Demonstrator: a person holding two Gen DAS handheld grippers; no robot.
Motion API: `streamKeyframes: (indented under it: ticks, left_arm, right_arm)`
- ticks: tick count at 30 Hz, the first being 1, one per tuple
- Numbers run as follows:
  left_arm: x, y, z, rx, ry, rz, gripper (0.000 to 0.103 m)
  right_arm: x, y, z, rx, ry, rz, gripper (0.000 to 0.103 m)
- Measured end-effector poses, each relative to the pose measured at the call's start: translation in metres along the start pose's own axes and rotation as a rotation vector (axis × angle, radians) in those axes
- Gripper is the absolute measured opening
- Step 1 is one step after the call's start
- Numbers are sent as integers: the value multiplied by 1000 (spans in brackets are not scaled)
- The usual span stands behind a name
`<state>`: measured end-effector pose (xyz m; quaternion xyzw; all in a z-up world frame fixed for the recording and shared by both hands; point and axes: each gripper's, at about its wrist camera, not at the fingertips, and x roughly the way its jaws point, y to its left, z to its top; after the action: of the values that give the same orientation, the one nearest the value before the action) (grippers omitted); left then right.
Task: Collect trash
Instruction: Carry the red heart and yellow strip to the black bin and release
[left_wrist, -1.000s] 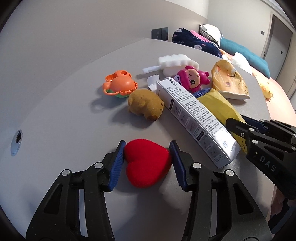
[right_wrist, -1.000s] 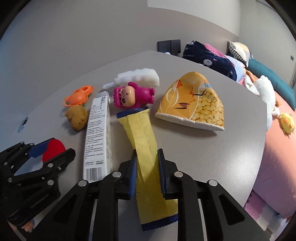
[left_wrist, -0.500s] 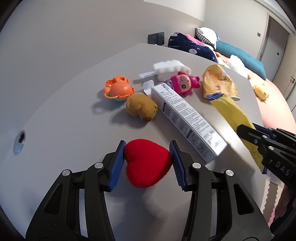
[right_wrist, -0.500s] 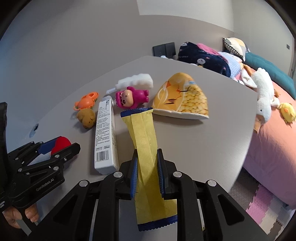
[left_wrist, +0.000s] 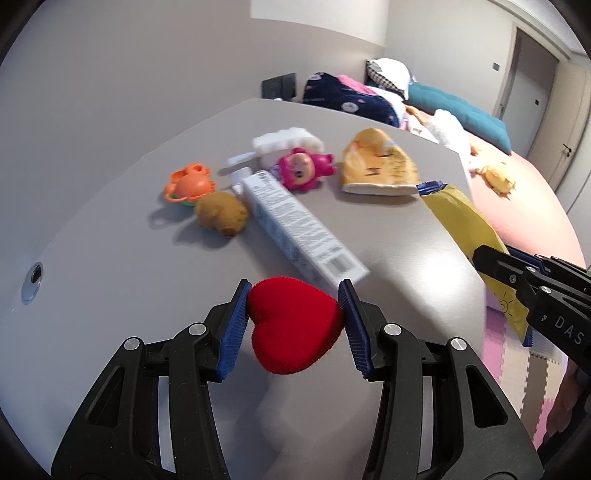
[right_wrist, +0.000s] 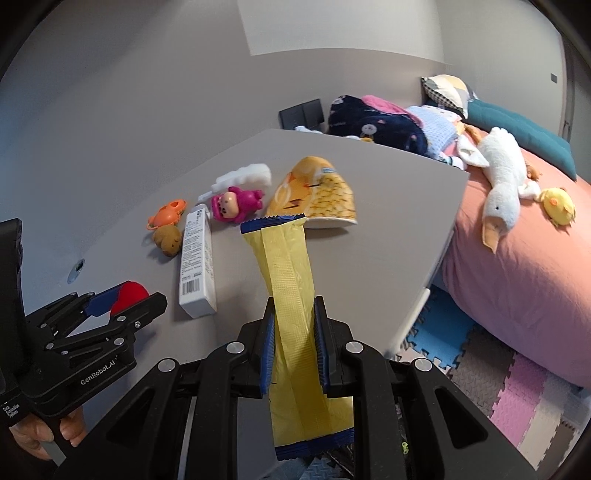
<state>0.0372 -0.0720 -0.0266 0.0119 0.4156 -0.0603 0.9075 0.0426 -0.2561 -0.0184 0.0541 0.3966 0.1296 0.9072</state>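
Observation:
My left gripper (left_wrist: 293, 325) is shut on a red plush heart (left_wrist: 293, 330) and holds it above the grey table (left_wrist: 110, 240). It also shows in the right wrist view (right_wrist: 127, 295). My right gripper (right_wrist: 293, 347) is shut on a long yellow wrapper with blue ends (right_wrist: 291, 288), lifted clear of the table near its right edge; the wrapper also shows in the left wrist view (left_wrist: 465, 221). A white carton (left_wrist: 299, 225) and a crumpled yellow snack bag (left_wrist: 376, 166) lie on the table.
Toys lie at the table's back: an orange toy (left_wrist: 190, 182), a brown plush (left_wrist: 221, 214), a pink doll (left_wrist: 304, 168) and a white sponge (left_wrist: 286, 140). A bed with a pink cover (right_wrist: 517, 266) and foam floor mats (right_wrist: 517, 387) lie to the right.
Both grippers have risen and pulled back from the table. The yellow wrapper has come off the table and moved right toward its edge. The heart stays gripped.

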Motion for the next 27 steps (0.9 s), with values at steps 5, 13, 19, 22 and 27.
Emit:
streamKeyframes:
  ticks: [5,13,19,22,27]
  left_arm:
    - [-4,-25,-1,29,-5,-30,48]
    - [-12,-60,-5,74,-11,-75,48]
    - [-20,-90,-6,118,-17,-114,48]
    - [-23,-103,-7,137,-19,-133,48]
    - [-24,-128,-11,174,-14,-162,48]
  right_arm:
    - [-17,-17,-8,29,-19,-17,20]
    - [-41,-45,-19,79,-46,-47,20]
    - [-61,-65,-29,113,-66,-69,20]
    - [-71,-74,-33,125,-77,-84,20]
    - [-88,-92,-43,154,-91,-112,20]
